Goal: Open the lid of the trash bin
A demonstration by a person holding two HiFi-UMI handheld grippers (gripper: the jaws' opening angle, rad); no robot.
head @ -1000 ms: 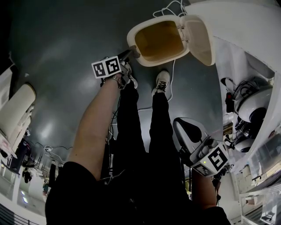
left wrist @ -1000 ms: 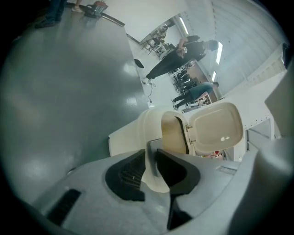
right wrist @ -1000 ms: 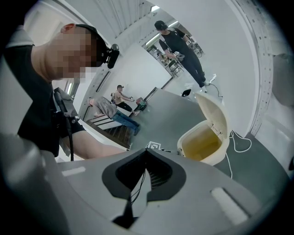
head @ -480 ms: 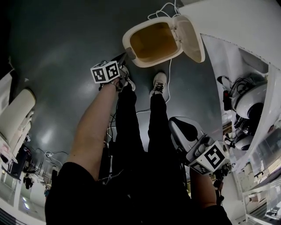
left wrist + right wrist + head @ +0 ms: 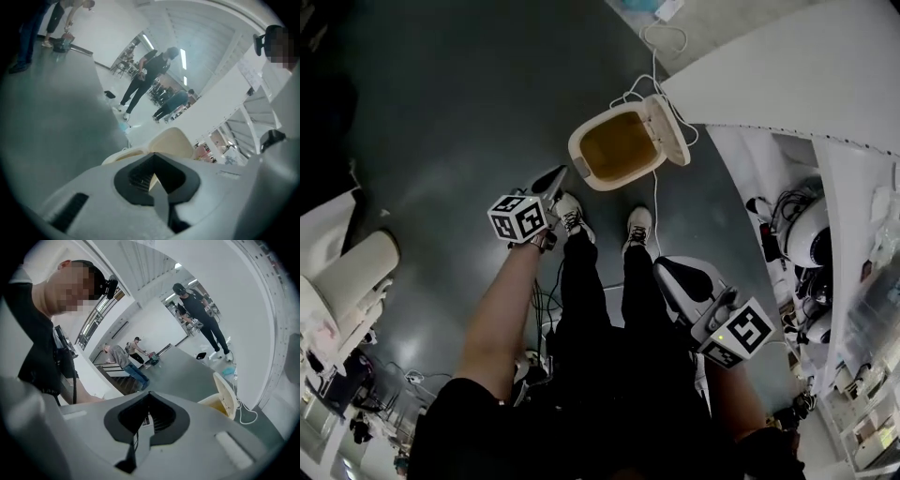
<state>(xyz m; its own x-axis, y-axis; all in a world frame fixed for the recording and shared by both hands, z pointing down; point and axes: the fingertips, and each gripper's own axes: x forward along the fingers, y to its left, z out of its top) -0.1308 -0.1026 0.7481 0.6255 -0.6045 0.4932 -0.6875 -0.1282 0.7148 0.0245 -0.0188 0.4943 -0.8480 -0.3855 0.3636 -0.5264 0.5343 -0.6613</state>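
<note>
While both grippers hang over the dark floor [image 5: 441, 112], the trash bin [image 5: 619, 150] stands just ahead of the person's shoes [image 5: 570, 217], beside a white surface [image 5: 787, 84]; its lid [image 5: 668, 127] is swung open on the far side, and the yellowish inside shows. The left gripper [image 5: 557, 175] is clenched on nothing, jaws together, its tip aimed toward the bin's near rim; the right gripper [image 5: 662, 268] is clenched and empty too, down by the person's right leg.
</note>
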